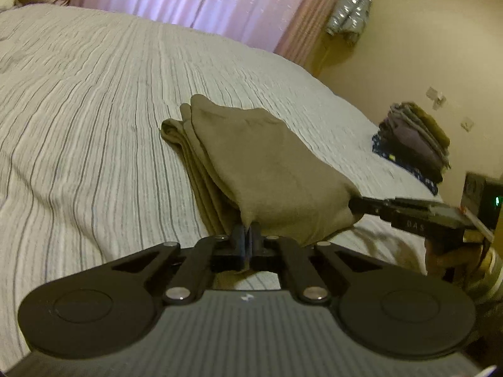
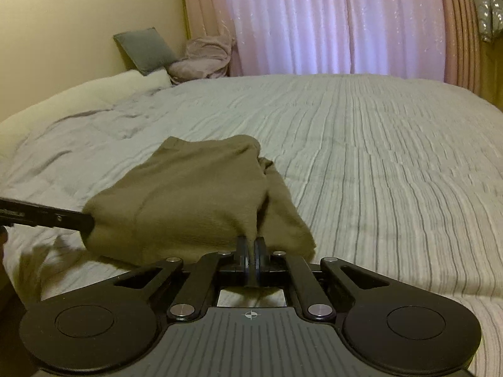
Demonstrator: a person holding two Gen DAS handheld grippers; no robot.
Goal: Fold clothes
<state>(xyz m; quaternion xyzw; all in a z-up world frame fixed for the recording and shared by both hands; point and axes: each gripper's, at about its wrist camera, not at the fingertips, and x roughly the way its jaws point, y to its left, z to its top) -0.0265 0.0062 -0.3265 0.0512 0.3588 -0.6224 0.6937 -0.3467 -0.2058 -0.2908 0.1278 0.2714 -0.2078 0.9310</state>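
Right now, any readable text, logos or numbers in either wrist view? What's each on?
"D A S", faint and partly blurred, on the side of the right gripper.
Lightning-bolt mark, no words, on the left gripper body.
Crosshair mark, no words, on the right gripper body.
Pale tags on the wall: too blurred to read.

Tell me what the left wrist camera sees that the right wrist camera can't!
Only the left wrist view shows the stack of folded dark clothes at the bed's far corner, beside the cream wall.

Only the right wrist view shows the grey square cushion leaning on the wall and the cream pillow at the head of the bed.

Both show the olive-brown folded cloth on the striped white bedspread, pinched by the shut left gripper and the shut right gripper, plus the pink curtains.
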